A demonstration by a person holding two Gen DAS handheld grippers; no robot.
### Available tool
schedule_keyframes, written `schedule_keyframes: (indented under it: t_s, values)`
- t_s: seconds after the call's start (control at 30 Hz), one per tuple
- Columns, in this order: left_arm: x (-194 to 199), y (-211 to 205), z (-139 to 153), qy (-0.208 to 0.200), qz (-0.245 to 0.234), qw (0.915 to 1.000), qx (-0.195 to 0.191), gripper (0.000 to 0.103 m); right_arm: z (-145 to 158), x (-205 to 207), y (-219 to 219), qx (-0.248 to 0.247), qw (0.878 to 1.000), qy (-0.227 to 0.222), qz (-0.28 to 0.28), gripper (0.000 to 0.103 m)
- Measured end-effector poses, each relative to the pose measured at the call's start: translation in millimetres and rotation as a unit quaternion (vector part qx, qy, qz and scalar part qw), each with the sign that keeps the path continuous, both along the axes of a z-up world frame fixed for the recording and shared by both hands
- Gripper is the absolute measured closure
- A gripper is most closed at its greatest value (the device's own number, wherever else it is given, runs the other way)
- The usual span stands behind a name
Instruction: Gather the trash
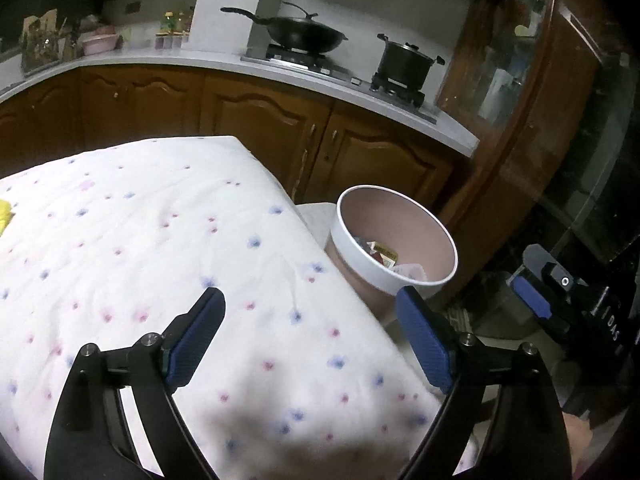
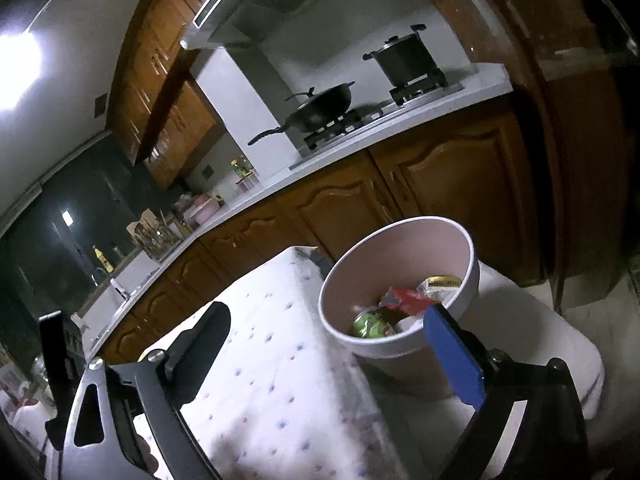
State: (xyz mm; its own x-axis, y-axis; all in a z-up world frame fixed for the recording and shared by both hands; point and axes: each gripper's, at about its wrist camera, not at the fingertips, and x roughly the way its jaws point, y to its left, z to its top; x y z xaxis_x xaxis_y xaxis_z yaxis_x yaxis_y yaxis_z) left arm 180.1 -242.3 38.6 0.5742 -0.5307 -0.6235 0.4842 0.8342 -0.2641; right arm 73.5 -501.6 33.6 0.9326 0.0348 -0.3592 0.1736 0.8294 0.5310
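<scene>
With both claws, left gripper [image 1: 310, 306] and right gripper [image 2: 326, 322], spread empty beside the round pink plastic bin [image 2: 471, 276], we should fetch what may be yellow trash [image 1: 5, 216].

Bin [image 1: 394, 236] just right of table [image 1: 168, 264], at its far right edge, on low stool [image 2: 560, 344]. Trash [image 2: 404, 308] inside bin. Counter [image 1: 224, 65] behind both. Wok [image 1: 298, 32] on stove on counter, pot [image 1: 408, 62] right of wok. Cabinets [image 1: 264, 120] under counter. Jars [image 1: 174, 28] far left of wok.
</scene>
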Motion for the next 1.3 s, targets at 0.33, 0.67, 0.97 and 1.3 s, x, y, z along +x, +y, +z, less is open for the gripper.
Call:
schedule_keyframes:
  t_s: [0.33,0.67,0.97,1.3]
  values:
    - [-44.0,53.1,-5.8,-0.031,0.036,0.9989,-0.004,0.013,-8.1,-34.2,63.0,-0.067,0.998,0.004,-0.019,0.003]
    - [-108.7,106.2,11.3,-0.144,0.100,0.9844,-0.013,0.000,11.3,-82.5,123.0,-0.185,0.980,-0.030,-0.061,0.000]
    - [-144.6,143.4,12.0,-0.211,0.166,0.9633,0.013,0.000,40.4,-115.3,173.3,-0.254,0.957,-0.127,-0.055,0.000]
    - [-162.2,150.2,-28.9,-0.200,0.174,0.9628,0.053,0.000,-20.2,-103.6,187.1,-0.239,0.969,-0.060,-0.018,0.000]
